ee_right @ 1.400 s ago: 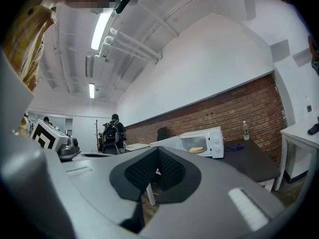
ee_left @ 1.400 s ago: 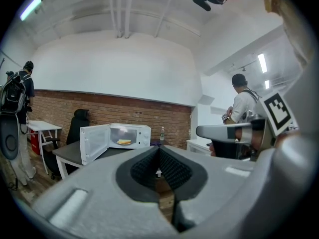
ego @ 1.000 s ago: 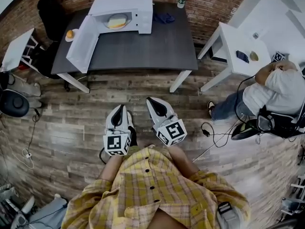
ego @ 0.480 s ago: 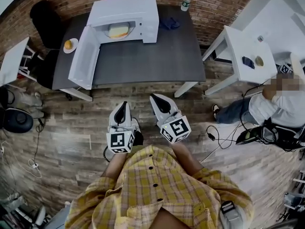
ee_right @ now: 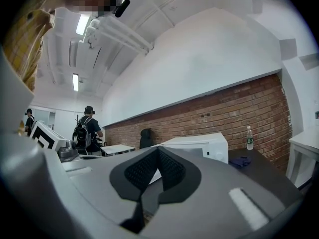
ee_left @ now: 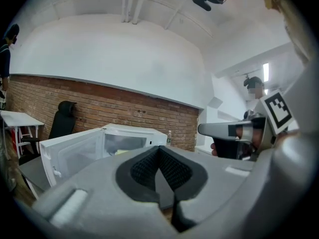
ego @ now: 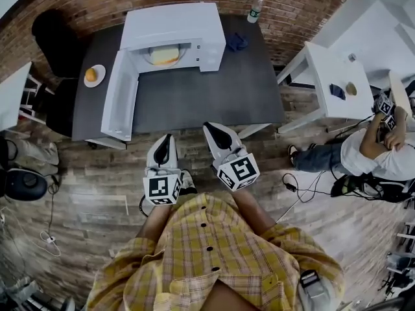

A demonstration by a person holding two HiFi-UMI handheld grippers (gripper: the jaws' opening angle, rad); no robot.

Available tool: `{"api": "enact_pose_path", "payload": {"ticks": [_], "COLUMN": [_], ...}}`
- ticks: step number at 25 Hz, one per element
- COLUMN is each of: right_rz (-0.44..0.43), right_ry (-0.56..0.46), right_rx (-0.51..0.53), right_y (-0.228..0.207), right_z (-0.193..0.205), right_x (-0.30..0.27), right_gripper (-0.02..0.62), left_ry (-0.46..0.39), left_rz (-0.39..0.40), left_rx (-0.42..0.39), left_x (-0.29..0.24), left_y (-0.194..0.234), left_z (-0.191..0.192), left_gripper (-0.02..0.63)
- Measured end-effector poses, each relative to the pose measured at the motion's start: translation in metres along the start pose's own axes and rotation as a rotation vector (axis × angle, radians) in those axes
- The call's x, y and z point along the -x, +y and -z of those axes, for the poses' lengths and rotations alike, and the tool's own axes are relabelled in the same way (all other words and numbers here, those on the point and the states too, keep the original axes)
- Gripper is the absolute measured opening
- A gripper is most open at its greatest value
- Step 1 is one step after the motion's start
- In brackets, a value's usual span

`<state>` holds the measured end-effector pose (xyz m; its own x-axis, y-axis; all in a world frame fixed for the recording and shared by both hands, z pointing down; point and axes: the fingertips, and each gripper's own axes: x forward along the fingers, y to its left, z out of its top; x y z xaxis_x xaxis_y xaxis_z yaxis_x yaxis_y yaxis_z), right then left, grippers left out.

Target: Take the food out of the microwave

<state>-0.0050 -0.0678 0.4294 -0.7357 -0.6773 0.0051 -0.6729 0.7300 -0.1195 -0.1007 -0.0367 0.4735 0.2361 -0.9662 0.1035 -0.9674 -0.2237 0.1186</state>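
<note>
A white microwave [ego: 174, 36] stands at the back of a dark table [ego: 214, 92], its door [ego: 120, 94] swung wide open to the left. Inside lies yellowish food on a plate [ego: 164, 55]. My left gripper [ego: 163, 140] and right gripper [ego: 214, 132] hover side by side over the wooden floor, just short of the table's front edge, both pointing at it. Each is shut with nothing between its jaws. The left gripper view shows the microwave [ee_left: 130, 139] ahead with its door [ee_left: 70, 152] open; the right gripper view shows the microwave [ee_right: 199, 146] too.
A small plate with an orange item [ego: 94, 75] sits at the table's left end, a blue cloth [ego: 237, 42] and a water bottle [ego: 255, 8] at the back right. A black chair [ego: 55, 41] stands left, a white table [ego: 334, 80] right, with a seated person [ego: 379, 151] beside it.
I have walked toward the table with both grippers held out in front; the table and microwave now sit closer and larger in view. Both grippers stay shut.
</note>
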Motion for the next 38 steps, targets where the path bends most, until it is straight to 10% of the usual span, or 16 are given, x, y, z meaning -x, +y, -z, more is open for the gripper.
{"api": "enact_pose_path", "payload": {"ticks": [38], "right_rz": [0.055], "right_ry": [-0.002], "right_rx": [-0.026], "right_y": [-0.059], "right_z": [0.0], "right_x": [-0.097], "right_gripper": [0.003], "left_ry": [0.042], "left_rz": [0.01], "left_rx": [0.096], "left_x": [-0.11], "left_y": [0.078], "left_z": [-0.01], "left_gripper": [-0.002]}}
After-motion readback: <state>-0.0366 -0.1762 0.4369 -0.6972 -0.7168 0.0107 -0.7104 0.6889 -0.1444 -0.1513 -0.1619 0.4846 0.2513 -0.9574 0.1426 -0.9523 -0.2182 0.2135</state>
